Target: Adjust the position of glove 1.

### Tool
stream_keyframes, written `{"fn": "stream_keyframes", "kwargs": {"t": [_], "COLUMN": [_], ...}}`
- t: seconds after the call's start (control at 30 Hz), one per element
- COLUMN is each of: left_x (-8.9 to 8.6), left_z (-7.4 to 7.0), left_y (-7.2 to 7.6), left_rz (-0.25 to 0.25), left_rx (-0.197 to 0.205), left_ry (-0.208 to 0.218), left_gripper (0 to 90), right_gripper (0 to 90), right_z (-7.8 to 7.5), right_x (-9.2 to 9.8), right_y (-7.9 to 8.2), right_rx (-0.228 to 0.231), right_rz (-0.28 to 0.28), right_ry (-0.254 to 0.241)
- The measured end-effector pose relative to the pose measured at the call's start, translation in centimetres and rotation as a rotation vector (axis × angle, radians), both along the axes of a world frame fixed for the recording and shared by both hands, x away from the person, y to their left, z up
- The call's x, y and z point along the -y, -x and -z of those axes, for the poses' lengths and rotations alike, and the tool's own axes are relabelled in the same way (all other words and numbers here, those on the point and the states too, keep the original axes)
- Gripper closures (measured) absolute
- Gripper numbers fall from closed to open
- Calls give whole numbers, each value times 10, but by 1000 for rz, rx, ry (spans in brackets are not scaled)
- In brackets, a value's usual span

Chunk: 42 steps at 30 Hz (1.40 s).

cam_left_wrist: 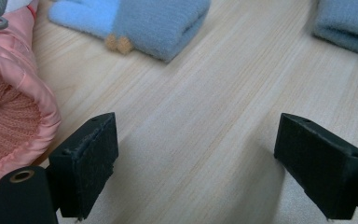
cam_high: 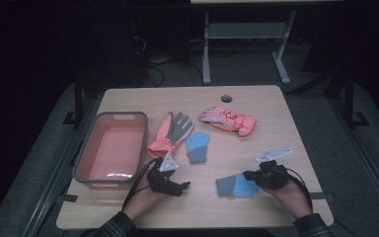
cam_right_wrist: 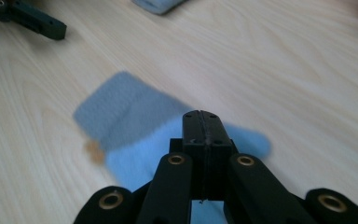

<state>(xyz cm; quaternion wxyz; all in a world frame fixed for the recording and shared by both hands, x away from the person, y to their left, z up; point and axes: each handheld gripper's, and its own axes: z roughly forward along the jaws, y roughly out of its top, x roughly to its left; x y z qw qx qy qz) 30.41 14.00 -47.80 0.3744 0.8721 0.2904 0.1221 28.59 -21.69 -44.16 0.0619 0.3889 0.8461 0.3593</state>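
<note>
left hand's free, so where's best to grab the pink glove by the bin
Probably its cuff: it's puffy and lies nearest the open left gripper. Come from the cuff end, low over the table, jaws straddling the padded rim. The grey palm end lies flat, harder to pinch.

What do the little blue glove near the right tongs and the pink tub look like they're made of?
The blue glove looks like soft fleece or knit: a matte, fuzzy surface with a greyer cuff. The pink tub looks like moulded plastic with a grey rim; its floor gives a glossy glint. The table shows pale wood grain, possibly laminate.
</note>
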Motion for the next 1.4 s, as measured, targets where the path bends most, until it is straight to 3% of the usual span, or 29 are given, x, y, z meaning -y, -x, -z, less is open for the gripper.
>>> {"fn": "stream_keyframes", "kwargs": {"t": [0.27, 0.43, 0.7, 1.03, 1.4], "left_x": [0, 0, 0, 0, 0], "left_z": [0, 0, 0, 0, 0], "left_y": [0, 0, 0, 0, 0], "left_rz": [1, 2, 0, 0, 0], "left_rx": [2, 3, 0, 0, -1], "left_ry": [-1, -3, 0, 0, 0], "left_gripper": [127, 127, 127, 127, 127], "right_gripper": [898, 898, 898, 898, 898], "right_z": [9, 14, 16, 16, 18], "right_x": [13, 12, 13, 14, 1], "right_y": [18, 16, 13, -13, -44], "right_rx": [-32, -44, -47, -21, -2], "right_rz": [10, 9, 20, 56, 53], "right_ry": [40, 74, 76, 109, 100]}}
